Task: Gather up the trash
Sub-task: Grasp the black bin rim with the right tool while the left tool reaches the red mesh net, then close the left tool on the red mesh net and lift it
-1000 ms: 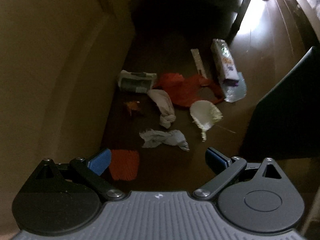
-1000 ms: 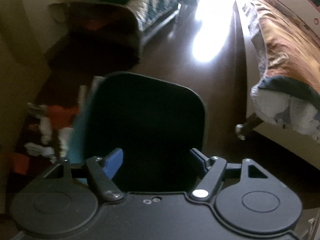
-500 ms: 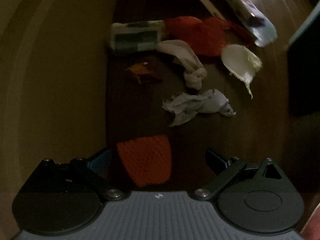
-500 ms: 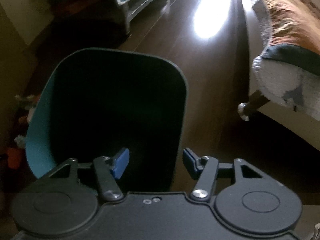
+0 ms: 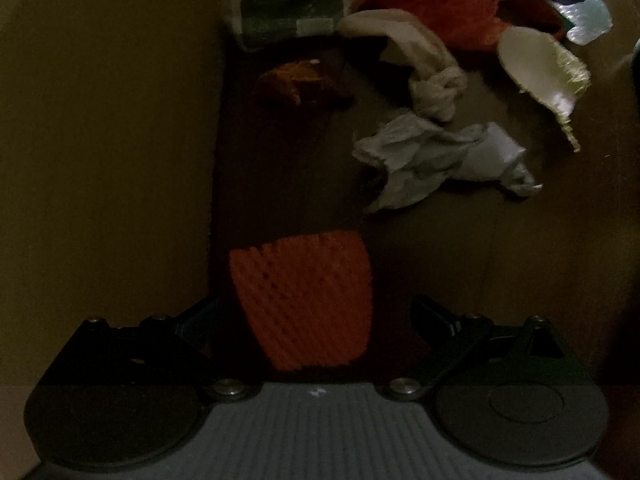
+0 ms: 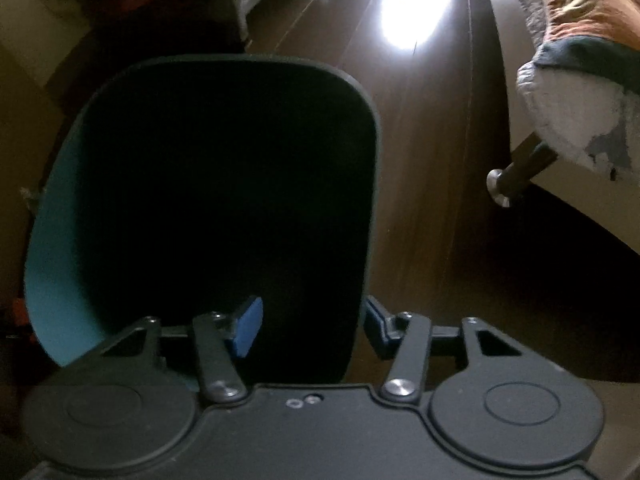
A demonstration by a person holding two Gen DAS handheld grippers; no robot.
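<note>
Down came the left gripper (image 5: 316, 312) toward the floor (image 5: 460, 248), and the orange mesh (image 5: 304, 300) that had sat small at lower left grew to fill the space between its jaws. By my read, that made the mesh the first pickup of the trash run. Those jaws stood wide apart, one each side of the mesh, neither pad pressing it, so nothing was held yet.

Further up the frame lay the rest: a grey wad (image 5: 436, 160) right of centre, a knotted rag (image 5: 424, 76) above it, a wrapper (image 5: 288, 12) at top centre, red netting (image 5: 460, 4) beside that, a white cup piece (image 5: 540, 68) at upper right, and a dark brown scrap (image 5: 296, 84) left of the rag.

Over on the right wrist view, the bin (image 6: 216, 208) had swelled to fill the left and centre, its dark mouth facing the camera. The right gripper (image 6: 312, 328) was closing, jaws about half apart, straddling the bin's right wall: left pad inside, right pad outside. Whether they already pinched the wall, I couldn't tell; it looked like a grab to steady the bin.
</note>
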